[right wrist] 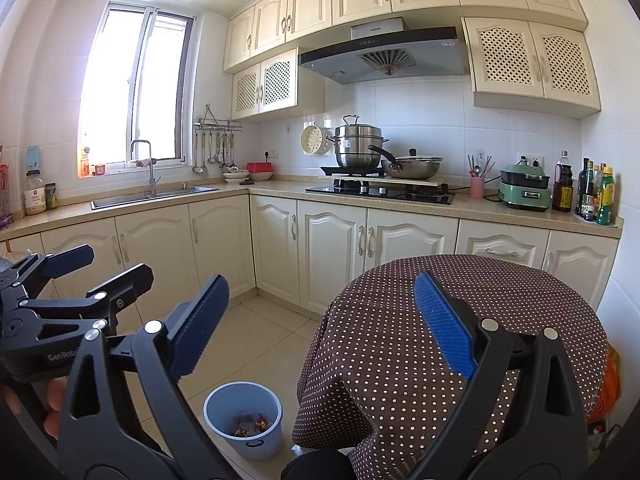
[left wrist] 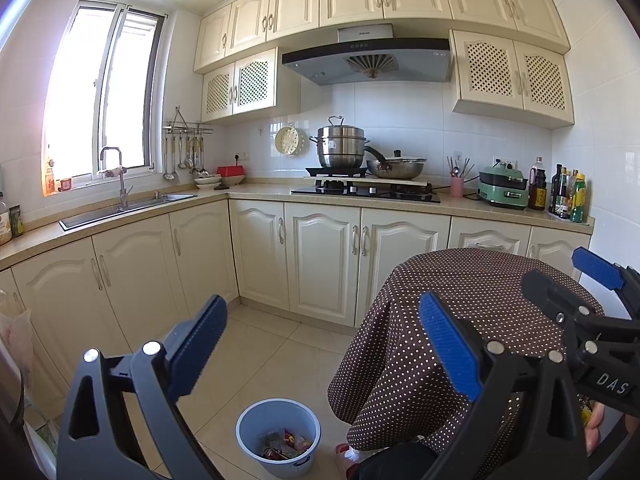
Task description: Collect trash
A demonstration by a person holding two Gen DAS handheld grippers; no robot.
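Down on the tiled floor sits the small round pale-blue plastic waste bin (left wrist: pixel 278 434), and it holds the trash: a heap of crumpled wrappers (left wrist: pixel 285 446), red, yellow and grey, low in the bottom. The bin stands just beside the hanging edge of the brown white-dotted tablecloth (left wrist: pixel 440 300) that drapes the round table, whose surface shows nothing on it from here. The left gripper (left wrist: pixel 328 344) hangs with its blue-padded jaws spread wide, nothing between them; the right gripper (right wrist: pixel 324 320) is likewise wide apart and carries nothing. On the far surface, a stacked stainless steamer pot (left wrist: pixel 340 144) with its lid on stands on the black gas hob, a steel wok (left wrist: pixel 396 168) under a lid next to it, a pink cup (left wrist: pixel 457 186) holds chopsticks, and a green electric cooker (left wrist: pixel 502 190) sits by a row of dark and green bottles (left wrist: pixel 568 196). Writing: "DAS" reads on the other gripper's body in the left view, "GenRobo" on the one seen in the right view; the hood's label is too small to read. The right view alone shows a jar with an orange label (right wrist: pixel 35 196) left of the steel sink (right wrist: pixel 152 196), and an orange bag (right wrist: pixel 608 384) behind the table; the left view alone catches a fingertip at its right edge.
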